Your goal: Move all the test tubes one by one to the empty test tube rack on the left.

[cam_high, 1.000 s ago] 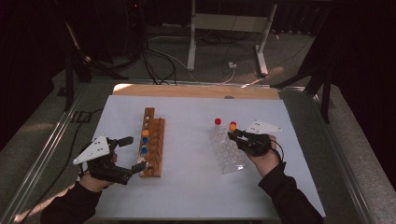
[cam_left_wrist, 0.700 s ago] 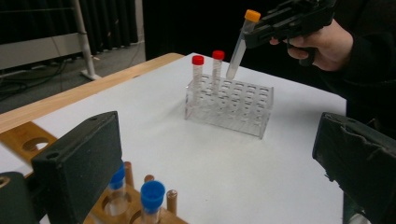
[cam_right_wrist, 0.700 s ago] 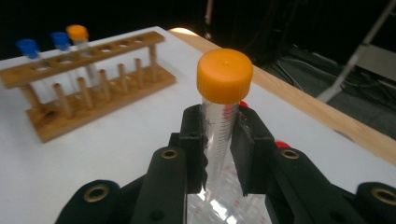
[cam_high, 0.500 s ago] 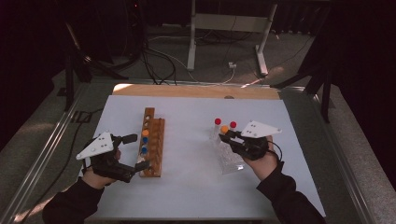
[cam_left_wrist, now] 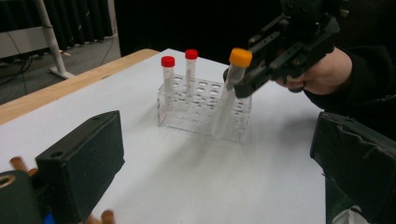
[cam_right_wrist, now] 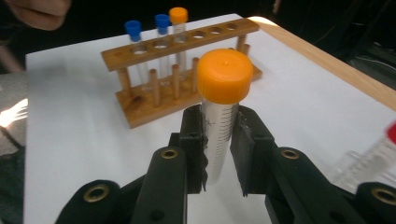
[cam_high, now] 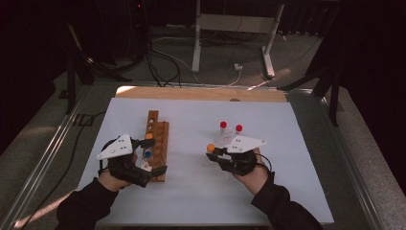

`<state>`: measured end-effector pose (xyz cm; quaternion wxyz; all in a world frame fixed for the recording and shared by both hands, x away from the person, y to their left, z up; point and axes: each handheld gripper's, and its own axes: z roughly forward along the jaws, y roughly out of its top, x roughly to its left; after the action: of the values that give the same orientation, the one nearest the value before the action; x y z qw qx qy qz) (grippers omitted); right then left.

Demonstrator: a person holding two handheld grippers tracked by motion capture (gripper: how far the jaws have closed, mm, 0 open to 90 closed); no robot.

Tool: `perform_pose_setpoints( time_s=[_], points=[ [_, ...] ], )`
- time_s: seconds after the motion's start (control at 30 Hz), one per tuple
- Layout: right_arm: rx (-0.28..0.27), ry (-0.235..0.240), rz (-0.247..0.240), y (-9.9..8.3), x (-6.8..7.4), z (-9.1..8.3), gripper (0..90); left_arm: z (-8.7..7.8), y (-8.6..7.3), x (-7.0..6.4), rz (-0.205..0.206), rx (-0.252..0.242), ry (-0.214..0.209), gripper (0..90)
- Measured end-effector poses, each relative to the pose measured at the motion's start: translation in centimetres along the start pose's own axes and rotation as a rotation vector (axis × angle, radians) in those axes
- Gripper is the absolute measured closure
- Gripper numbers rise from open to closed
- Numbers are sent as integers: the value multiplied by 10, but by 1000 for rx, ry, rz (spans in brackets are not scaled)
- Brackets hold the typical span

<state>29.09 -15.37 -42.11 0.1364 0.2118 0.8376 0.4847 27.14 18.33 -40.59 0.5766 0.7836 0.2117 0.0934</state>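
Our orange-capped tube (cam_right_wrist: 219, 116) looks light, stiff and slick, likely brittle; we'd grip just below the cap, as our right gripper (cam_right_wrist: 218, 154) does now, clamped on it, tilted over the clear rack (cam_left_wrist: 201, 109). At nine o'clock sits the wooden rack (cam_high: 156, 143), where our left gripper (cam_high: 146, 158) gapes open above the bench (cam_high: 287, 143).
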Motion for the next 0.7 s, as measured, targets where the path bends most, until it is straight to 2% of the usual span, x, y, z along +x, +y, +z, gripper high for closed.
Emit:
perform_pose_setpoints(
  time_s=[0.33,0.5,0.7],
  points=[
    [3,54,-19,4,14,10,751,22,7,-8,21,2,-56,78],
    [10,76,-27,4,20,14,751,32,9,-11,33,2,-84,161],
    [15,91,-32,5,24,16,751,42,8,-15,46,26,-92,245]
  ],
)
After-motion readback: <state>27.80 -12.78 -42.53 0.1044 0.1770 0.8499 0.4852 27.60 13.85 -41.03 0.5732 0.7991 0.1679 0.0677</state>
